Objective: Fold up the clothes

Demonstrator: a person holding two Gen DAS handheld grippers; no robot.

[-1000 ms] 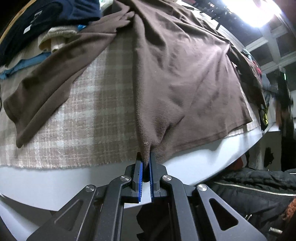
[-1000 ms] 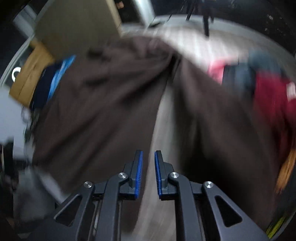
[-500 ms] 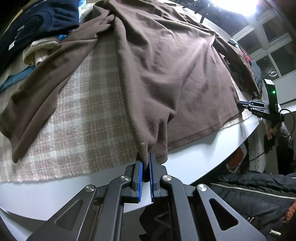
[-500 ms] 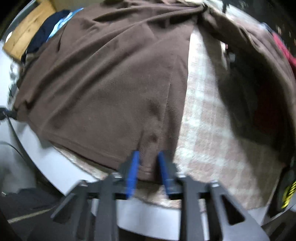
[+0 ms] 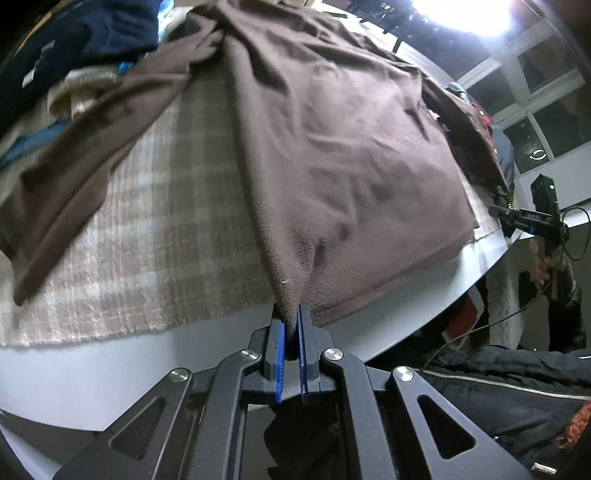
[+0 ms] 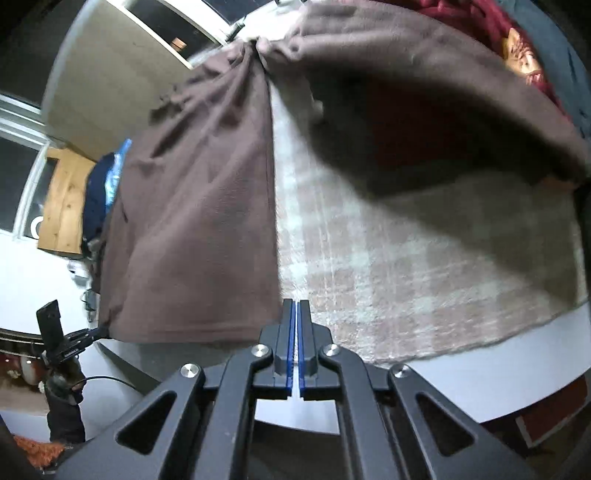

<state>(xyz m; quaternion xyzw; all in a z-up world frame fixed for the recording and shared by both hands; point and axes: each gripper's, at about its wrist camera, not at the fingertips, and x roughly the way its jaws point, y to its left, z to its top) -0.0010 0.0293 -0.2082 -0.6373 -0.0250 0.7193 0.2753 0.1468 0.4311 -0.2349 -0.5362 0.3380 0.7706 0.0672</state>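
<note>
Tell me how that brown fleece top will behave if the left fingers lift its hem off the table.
Probably floppy: the brown fleece top already bunches into folds where the left gripper pinches its hem. It should sag rather than hold its shape. Its napped surface lying on the plaid blanket suggests it may cling and drag somewhat.

A bright ceiling light (image 5: 476, 14) glares above dark windows (image 5: 546, 122) (white-framed), beside a beige wall (image 6: 110, 85).
</note>
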